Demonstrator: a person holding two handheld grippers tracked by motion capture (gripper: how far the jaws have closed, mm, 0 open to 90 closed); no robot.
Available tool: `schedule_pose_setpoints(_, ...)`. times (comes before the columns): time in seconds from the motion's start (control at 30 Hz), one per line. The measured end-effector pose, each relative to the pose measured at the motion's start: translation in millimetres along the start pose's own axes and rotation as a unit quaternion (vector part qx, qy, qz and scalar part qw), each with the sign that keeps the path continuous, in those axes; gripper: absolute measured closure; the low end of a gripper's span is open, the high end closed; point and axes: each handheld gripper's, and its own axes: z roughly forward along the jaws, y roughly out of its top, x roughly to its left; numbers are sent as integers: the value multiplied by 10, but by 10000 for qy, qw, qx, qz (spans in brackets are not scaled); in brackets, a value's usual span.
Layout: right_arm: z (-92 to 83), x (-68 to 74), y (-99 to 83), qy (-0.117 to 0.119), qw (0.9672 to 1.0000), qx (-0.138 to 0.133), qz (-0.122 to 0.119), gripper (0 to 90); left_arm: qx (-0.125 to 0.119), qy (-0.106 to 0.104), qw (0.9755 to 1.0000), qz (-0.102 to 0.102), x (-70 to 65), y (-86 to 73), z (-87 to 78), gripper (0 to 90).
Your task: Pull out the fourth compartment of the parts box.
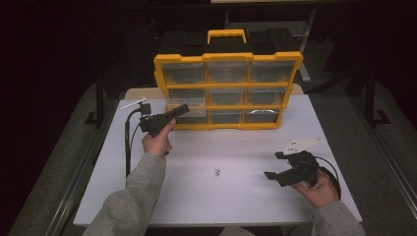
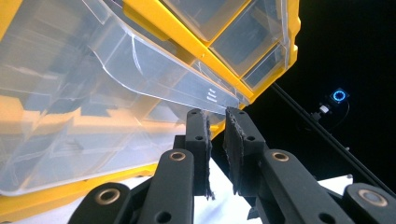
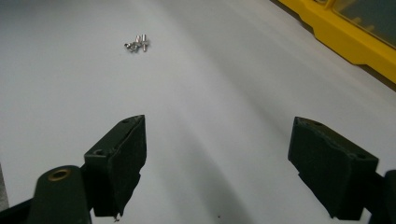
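clear drawer (image 2: 140, 79) in left fingers (image 2: 201, 135)

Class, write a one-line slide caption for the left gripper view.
Left gripper shut on the clear drawer lip of the yellow organizer.

The right gripper (image 3: 217, 163) has two black fingers (image 3: 119, 158) that stand far apart, with nothing between them. Under them lies a white surface (image 3: 224, 93). A little bunch of small shiny metal screws (image 3: 137, 44) lies on it, well ahead of the fingers, toward the top left. A yellow organizer box (image 3: 348, 39) fills the top right corner.
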Motion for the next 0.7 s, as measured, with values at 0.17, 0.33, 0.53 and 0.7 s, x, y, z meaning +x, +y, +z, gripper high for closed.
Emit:
schedule_pose_setpoints(0.17, 4, -4, 0, 1, 10000, 4, -19, 182, 39, 10, 10000, 16, -15, -3, -11, 793)
schedule_pose_setpoints(0.33, 12, -3, -2, -2, 10000, 28, -49, 183, 42, -9, 10000, 19, -28, -17, -18, 793)
schedule_pose_setpoints(0.53, 16, -1, -2, 3, 10000, 33, -54, 182, 73, 6, 9999, 94, -39, -20, -26, 793)
schedule_pose_setpoints(0.7, 19, 1, -4, 10, 10000, 41, -48, 182, 189, 102, 9994, 271, -47, -32, -35, 791)
